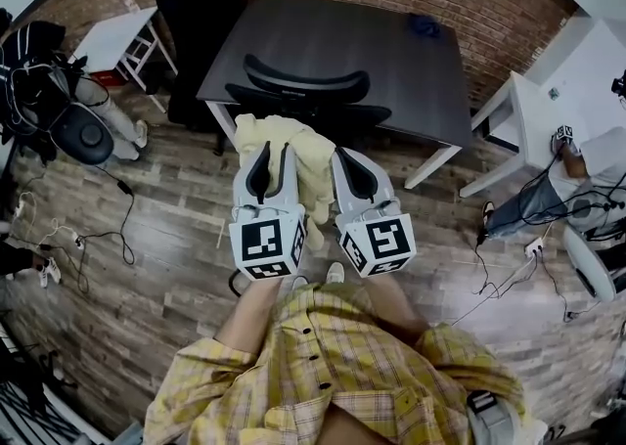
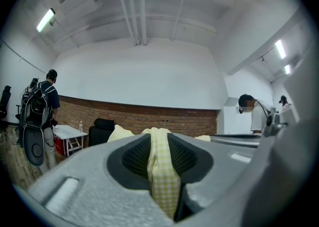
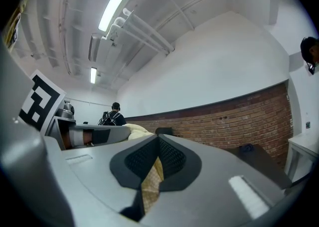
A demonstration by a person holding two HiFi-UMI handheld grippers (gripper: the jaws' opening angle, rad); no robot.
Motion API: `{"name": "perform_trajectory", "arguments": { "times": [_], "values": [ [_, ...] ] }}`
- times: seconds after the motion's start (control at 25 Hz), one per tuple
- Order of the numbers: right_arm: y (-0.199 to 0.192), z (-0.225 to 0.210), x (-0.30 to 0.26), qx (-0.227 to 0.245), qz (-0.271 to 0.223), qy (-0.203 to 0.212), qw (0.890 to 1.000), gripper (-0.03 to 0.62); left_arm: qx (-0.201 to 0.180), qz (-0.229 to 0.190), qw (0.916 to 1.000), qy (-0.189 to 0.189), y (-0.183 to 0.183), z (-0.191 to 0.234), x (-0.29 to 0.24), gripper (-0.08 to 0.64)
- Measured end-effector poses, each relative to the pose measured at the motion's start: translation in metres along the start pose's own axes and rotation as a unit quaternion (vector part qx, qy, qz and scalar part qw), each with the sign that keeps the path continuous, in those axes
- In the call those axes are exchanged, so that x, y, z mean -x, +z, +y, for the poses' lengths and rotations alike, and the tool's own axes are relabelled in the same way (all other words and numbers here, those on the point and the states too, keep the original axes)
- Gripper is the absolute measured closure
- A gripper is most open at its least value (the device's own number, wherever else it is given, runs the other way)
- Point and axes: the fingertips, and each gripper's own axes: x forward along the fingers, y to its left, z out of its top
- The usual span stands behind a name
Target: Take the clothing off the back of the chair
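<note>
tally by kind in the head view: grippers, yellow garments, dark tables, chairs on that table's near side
grippers: 2 (left gripper, right gripper)
garment: 1
dark table: 1
chair: 1
total: 5
</note>
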Motion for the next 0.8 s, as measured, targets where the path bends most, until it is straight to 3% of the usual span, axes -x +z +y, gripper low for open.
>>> {"name": "perform_trajectory", "arguments": {
  "times": [0.8],
  "values": [
    [-0.010, -0.007, -0.001, 0.005, 0.014, -0.010, 1.000, 0.592, -0.003, 0.008, 1.0000, 0.005, -0.019, -0.002, 0.006, 0.458]
  ]
}}
